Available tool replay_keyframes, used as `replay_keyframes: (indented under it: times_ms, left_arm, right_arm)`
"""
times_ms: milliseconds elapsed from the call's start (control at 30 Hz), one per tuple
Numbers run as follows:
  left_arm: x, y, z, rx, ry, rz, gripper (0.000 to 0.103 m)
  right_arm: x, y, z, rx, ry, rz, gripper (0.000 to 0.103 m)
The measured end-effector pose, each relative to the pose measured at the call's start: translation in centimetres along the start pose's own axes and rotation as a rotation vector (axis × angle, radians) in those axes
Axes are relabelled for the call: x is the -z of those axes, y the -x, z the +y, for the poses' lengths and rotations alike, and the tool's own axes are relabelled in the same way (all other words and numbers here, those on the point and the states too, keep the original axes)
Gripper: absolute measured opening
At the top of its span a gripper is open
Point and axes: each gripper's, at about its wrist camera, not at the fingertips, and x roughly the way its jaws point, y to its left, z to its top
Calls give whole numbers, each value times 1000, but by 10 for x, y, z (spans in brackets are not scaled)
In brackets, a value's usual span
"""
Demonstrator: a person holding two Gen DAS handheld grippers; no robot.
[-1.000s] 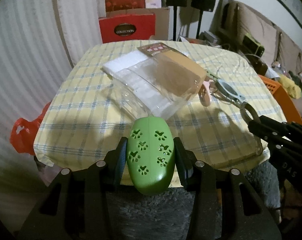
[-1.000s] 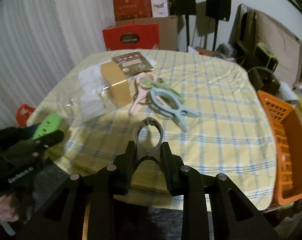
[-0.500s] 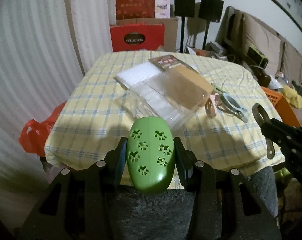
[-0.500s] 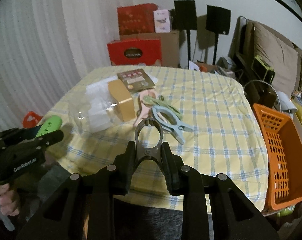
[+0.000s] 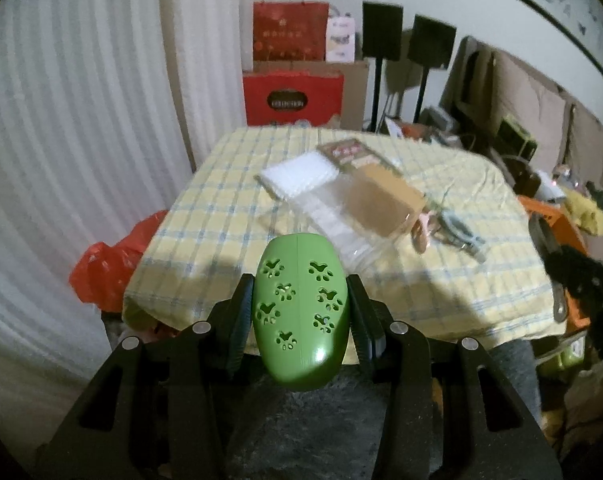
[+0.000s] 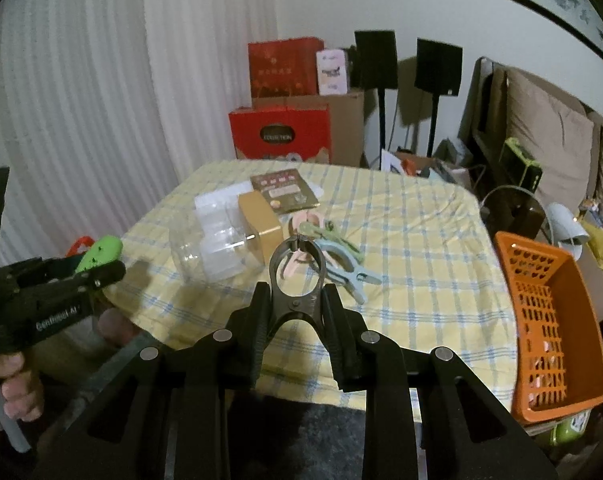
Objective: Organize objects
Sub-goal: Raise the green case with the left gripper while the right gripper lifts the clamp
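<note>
My left gripper (image 5: 299, 304) is shut on a green oval case (image 5: 301, 312) with paw-print cutouts, held above the near edge of the table (image 5: 221, 216). That green case (image 6: 101, 254) also shows at the left of the right wrist view. My right gripper (image 6: 297, 300) is shut on a dark metal clip (image 6: 297, 276) with a round loop, raised in front of the table (image 6: 421, 248). On the yellow checked cloth lie a clear plastic jar (image 6: 217, 246) on its side, a tan box (image 6: 259, 222), a printed packet (image 6: 285, 192) and several pastel clothespins (image 6: 333, 258).
An orange plastic basket (image 6: 549, 332) stands at the table's right side. A red plastic bag (image 5: 109, 260) lies on the floor at the left. Red gift boxes (image 6: 281, 136), cardboard and two speakers on stands stand behind the table. A hand (image 6: 5, 384) holds the left gripper.
Both grippers have risen and drawn back from the table, each keeping its object. The table and the things on it now look smaller and farther off in both views.
</note>
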Motion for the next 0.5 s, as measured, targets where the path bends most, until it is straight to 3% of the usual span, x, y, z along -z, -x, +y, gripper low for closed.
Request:
replay_keyframes:
  times_ms: [500]
  left_arm:
    - [1, 42, -18, -23, -36, -76, 42]
  right_arm:
    - [16, 62, -18, 16, -16, -73, 26]
